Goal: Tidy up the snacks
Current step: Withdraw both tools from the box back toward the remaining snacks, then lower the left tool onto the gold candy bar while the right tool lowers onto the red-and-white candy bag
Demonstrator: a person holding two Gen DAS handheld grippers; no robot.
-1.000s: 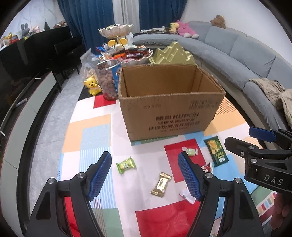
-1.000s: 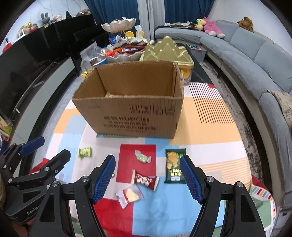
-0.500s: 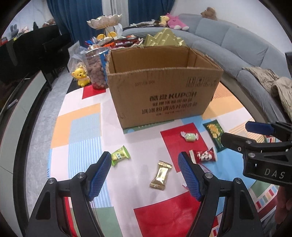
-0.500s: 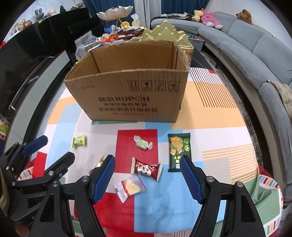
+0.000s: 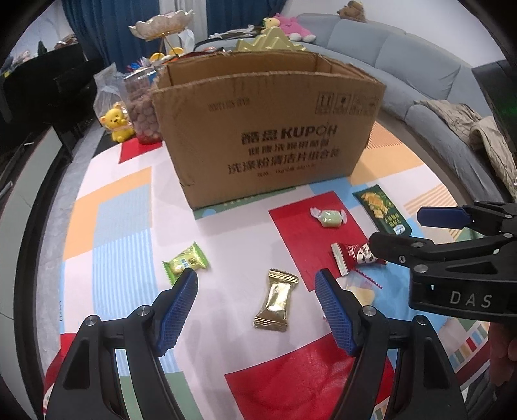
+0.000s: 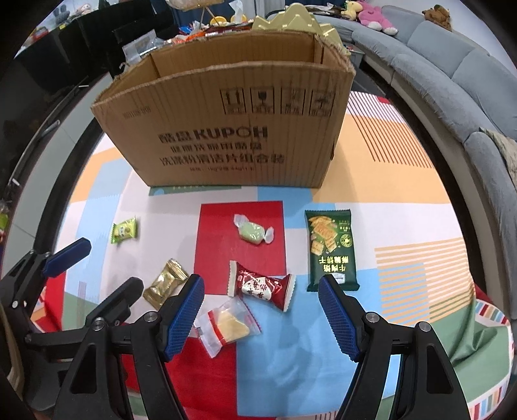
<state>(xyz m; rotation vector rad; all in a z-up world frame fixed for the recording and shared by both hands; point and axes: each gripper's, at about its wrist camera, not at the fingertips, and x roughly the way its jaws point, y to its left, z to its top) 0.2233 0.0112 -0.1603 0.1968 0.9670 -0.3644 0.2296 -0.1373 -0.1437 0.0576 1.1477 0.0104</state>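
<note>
An open cardboard box [image 5: 268, 135] [image 6: 226, 129] stands on a colourful mat. Loose snacks lie in front of it: a gold packet [image 5: 275, 299] [image 6: 164, 283], a light green packet [image 5: 184, 262] [image 6: 124, 230], a pale green wrapped candy [image 5: 328, 217] [image 6: 253, 232], a red candy [image 5: 353, 257] [image 6: 261, 286], a dark green cracker pack [image 5: 381, 211] [image 6: 331, 250] and a clear bag with a yellow piece [image 6: 226, 326]. My left gripper [image 5: 257, 310] is open and empty, low over the gold packet. My right gripper [image 6: 261, 318] is open and empty over the red candy and clear bag.
Behind the box are a jar of brown snacks [image 5: 142, 110], a yellow bear toy [image 5: 118, 124], a tiered dish [image 5: 163, 27] and a gold box [image 5: 268, 40]. A grey sofa [image 5: 420, 64] curves along the right. Dark cabinets [image 6: 64, 64] line the left.
Both grippers have moved down and forward toward the snacks on the mat; the box and packets now look larger and closer. Both grippers stay open and empty.
</note>
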